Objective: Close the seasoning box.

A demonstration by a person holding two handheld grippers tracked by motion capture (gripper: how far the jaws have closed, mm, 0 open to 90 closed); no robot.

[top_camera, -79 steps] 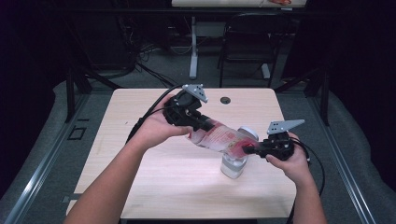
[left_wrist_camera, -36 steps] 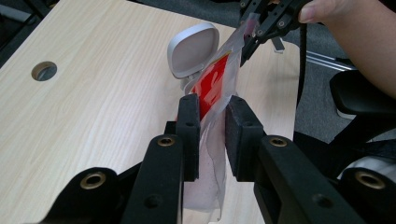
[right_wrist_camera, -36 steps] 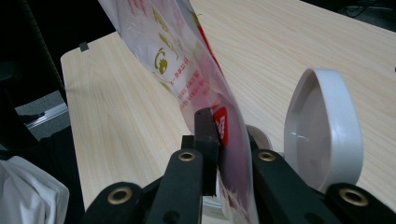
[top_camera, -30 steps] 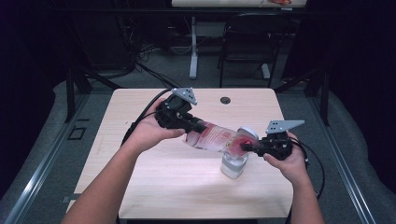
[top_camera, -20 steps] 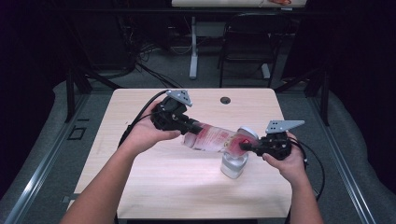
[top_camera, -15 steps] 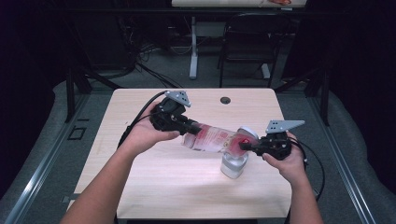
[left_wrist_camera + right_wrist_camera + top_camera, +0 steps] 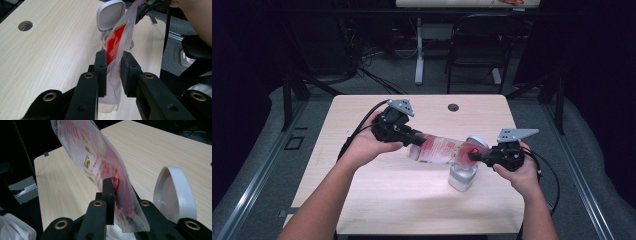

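Clear plastic pouch with red and gold print (image 7: 439, 149) hangs stretched between both grippers over the pale wood table (image 7: 362, 200), high view: left gripper (image 7: 409, 137) pinches its one end, right gripper (image 7: 473, 157) grips the other end right above a small white plastic container (image 7: 462, 176) with its hinged lid (image 7: 477, 141) flipped up. Pouch lies roughly level, slightly sagging toward the container. Left gripper view: black jaws close on the pouch's edge, film crumpled and pale between the pads (image 7: 100, 67), red block print (image 7: 113, 45) rising past them toward the open white lid (image 7: 111, 15) and the far gripper (image 7: 150, 5). Right gripper view: pouch (image 7: 100, 162) seen broadside, glossy, translucent, gold motifs and red text, lower edge wrinkled; right jaws have just been opening, film still between them, left pad (image 7: 108, 195) against it, other pad hidden behind the film. White lid (image 7: 175, 195) stands just beside.
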